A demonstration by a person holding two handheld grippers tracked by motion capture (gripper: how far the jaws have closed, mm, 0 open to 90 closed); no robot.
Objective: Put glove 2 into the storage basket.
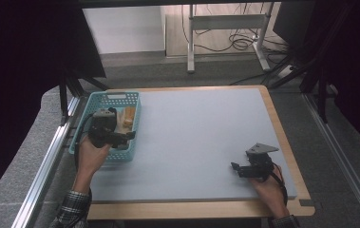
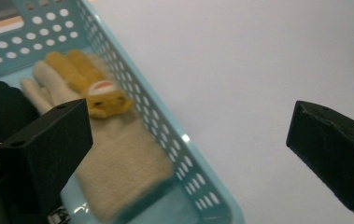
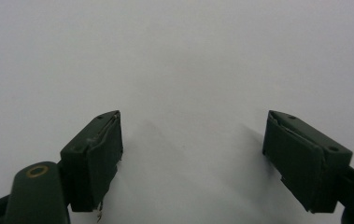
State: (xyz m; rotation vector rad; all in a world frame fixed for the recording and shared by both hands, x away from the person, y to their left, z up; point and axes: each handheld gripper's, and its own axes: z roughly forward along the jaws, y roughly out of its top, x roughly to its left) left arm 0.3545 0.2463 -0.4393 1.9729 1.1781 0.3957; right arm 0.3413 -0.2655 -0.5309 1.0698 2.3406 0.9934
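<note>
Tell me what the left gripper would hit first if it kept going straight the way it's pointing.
Probably the basket's side wall: the left gripper straddles it with jaws open, the cream glove just inside. Depth is unclear.

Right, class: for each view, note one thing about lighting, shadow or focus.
High view: dark edges, evenly lit table. Left gripper view: glove soft, glint on the basket rim. Right gripper view: faint jaw shadows on the table.
</note>
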